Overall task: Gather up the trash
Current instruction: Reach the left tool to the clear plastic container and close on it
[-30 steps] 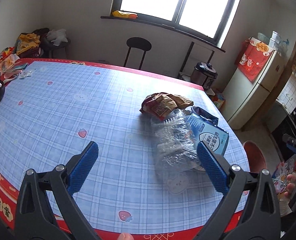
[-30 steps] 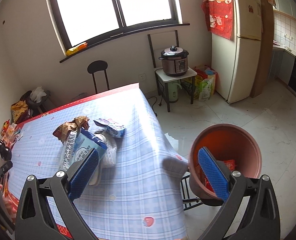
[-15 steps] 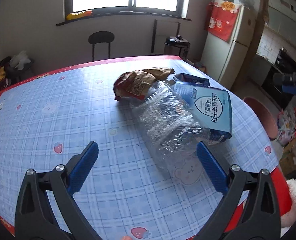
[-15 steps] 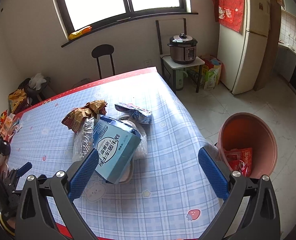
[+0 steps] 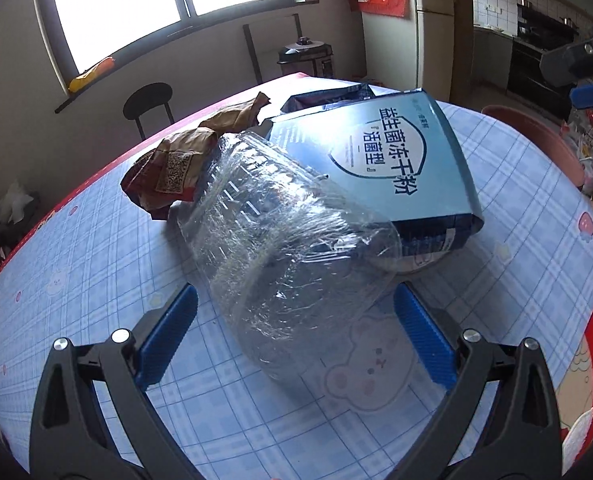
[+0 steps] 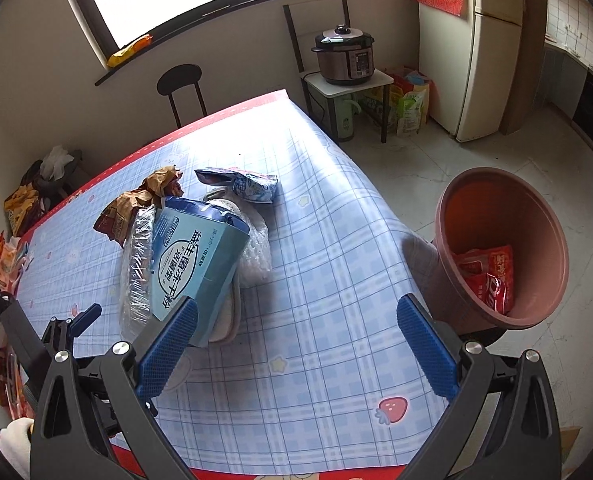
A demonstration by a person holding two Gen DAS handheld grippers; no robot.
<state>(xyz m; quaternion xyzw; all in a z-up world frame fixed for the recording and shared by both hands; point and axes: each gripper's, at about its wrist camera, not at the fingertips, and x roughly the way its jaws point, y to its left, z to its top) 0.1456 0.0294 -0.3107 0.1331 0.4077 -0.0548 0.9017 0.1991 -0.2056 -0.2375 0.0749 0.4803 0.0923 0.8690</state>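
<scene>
The left gripper (image 5: pixel 294 336) is spread wide, its jaws flanking the near end of the clear tray (image 5: pixel 288 236) without touching it. The right gripper (image 6: pixel 296 336) is equally wide and holds nothing. On the table (image 6: pixel 316 280) lie one tray, one blue box (image 6: pixel 196 256), one brown wrapper (image 5: pixel 168 164) and one blue pouch (image 6: pixel 240 184). One bin (image 6: pixel 500 240) stands beside the table.

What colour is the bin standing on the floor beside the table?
The bin is reddish-brown, terracotta-like; the right wrist view shows it best.
</scene>
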